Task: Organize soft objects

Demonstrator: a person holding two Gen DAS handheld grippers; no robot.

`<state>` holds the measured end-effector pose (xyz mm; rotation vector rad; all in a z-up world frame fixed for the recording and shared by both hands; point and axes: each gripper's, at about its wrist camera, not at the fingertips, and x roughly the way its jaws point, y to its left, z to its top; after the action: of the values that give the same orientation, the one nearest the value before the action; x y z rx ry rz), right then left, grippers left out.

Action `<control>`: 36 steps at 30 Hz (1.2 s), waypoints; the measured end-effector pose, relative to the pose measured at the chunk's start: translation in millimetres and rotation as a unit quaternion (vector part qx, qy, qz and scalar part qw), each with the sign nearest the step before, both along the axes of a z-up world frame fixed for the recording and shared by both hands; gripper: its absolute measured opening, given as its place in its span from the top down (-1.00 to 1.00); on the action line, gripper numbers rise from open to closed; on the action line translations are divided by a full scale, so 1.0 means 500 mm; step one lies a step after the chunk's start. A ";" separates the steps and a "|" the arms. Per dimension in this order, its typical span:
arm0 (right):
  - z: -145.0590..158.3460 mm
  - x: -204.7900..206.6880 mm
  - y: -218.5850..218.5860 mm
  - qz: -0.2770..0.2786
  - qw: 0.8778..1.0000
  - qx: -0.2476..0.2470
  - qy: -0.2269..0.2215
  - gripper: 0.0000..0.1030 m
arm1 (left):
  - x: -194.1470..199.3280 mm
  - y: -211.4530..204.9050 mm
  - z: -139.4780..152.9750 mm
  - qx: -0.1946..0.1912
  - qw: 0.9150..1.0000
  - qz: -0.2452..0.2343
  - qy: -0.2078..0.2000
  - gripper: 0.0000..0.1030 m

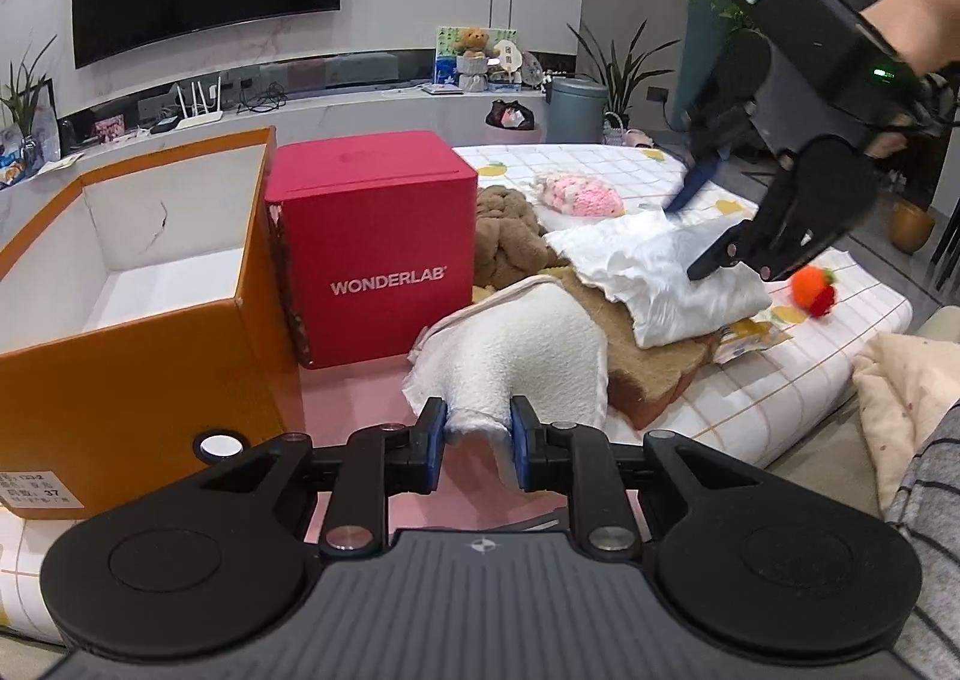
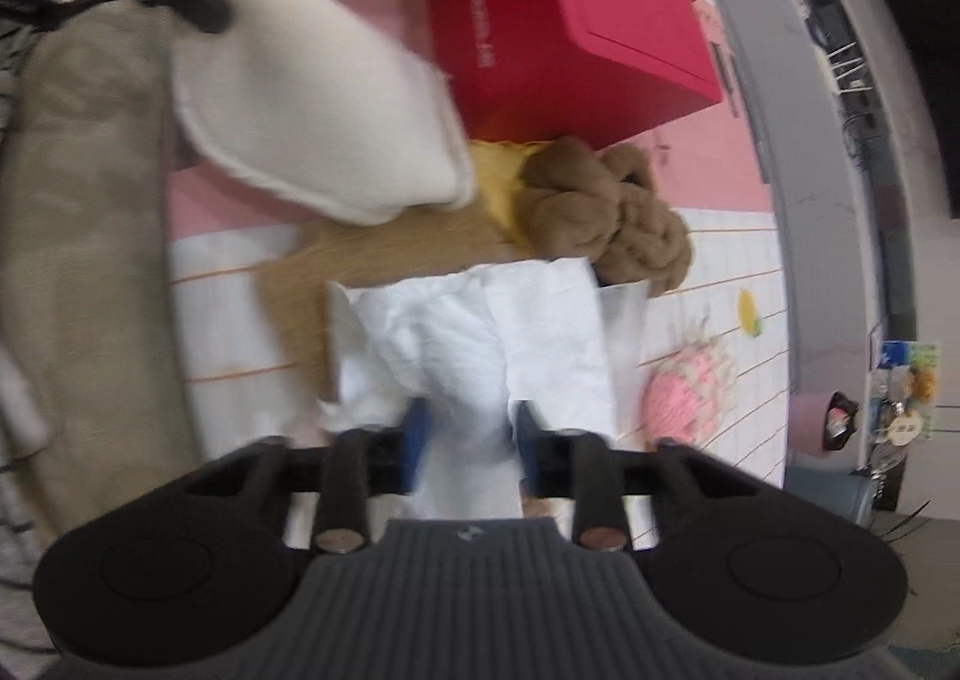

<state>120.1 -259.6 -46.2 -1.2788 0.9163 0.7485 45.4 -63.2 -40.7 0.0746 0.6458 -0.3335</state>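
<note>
1. Soft objects lay heaped mid-mattress point(image 1: 780, 380): white pad point(image 1: 672, 284) atop a toast-shaped cushion point(image 1: 654, 374), brown plush point(image 1: 510, 230) behind.
2. Left gripper point(image 1: 478, 443): jaws clamped on the corner of a cream cushion point(image 1: 528, 356), held above the pink near end.
3. Right gripper point(image 2: 470, 443): jaws partly apart, straddling the white pad; grip could not be confirmed.
4. Step judged: collecting items for boxing. Next move calls for carrying the cream cushion over the rim of the open orange box point(image 1: 120, 272).
5. Red box point(image 1: 378, 248) crowded that box's right wall; the right mattress edge was free.
</note>
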 end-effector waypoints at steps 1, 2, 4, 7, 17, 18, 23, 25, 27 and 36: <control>-0.002 0.008 -0.002 0.002 1.000 0.000 -0.006 -0.15 | 0.002 0.001 -0.001 0.000 1.000 0.001 0.003 0.51; -0.005 0.014 -0.004 0.004 1.000 -0.001 -0.011 -0.52 | 0.004 0.001 -0.003 -0.002 1.000 0.002 0.007 0.51; -0.006 0.026 -0.005 0.013 1.000 -0.002 -0.020 -0.96 | 0.007 0.002 -0.005 -0.005 1.000 0.003 0.012 0.50; -0.003 0.061 0.000 0.012 1.000 0.010 0.012 -0.95 | 0.007 0.001 -0.008 -0.001 1.000 0.002 0.011 0.45; -0.053 0.188 0.032 -0.070 0.983 -0.027 0.165 -0.95 | 0.016 0.000 -0.032 0.006 0.999 -0.002 0.032 0.41; -0.056 0.200 0.030 -0.084 0.980 -0.024 0.178 -0.95 | 0.015 0.000 -0.031 0.006 0.999 -0.003 0.032 0.41; -0.054 0.217 0.014 -0.107 0.973 -0.007 0.206 -0.93 | 0.010 0.001 -0.025 0.000 1.000 -0.009 0.029 0.40; -0.050 0.213 0.006 -0.109 0.971 0.003 0.211 -0.83 | 0.012 0.004 -0.024 -0.005 0.999 -0.008 0.032 0.40; -0.044 0.208 -0.001 -0.108 0.968 0.020 0.223 -0.59 | 0.013 0.006 -0.023 -0.007 0.999 -0.005 0.033 0.40; 0.008 0.141 -0.019 -0.104 0.974 0.051 0.197 0.57 | 0.007 0.005 -0.016 -0.007 1.000 -0.005 0.026 0.40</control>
<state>190.4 -269.0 -42.2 -0.9404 1.2921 0.8873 48.6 -60.7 -48.8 0.0569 0.6950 -0.3508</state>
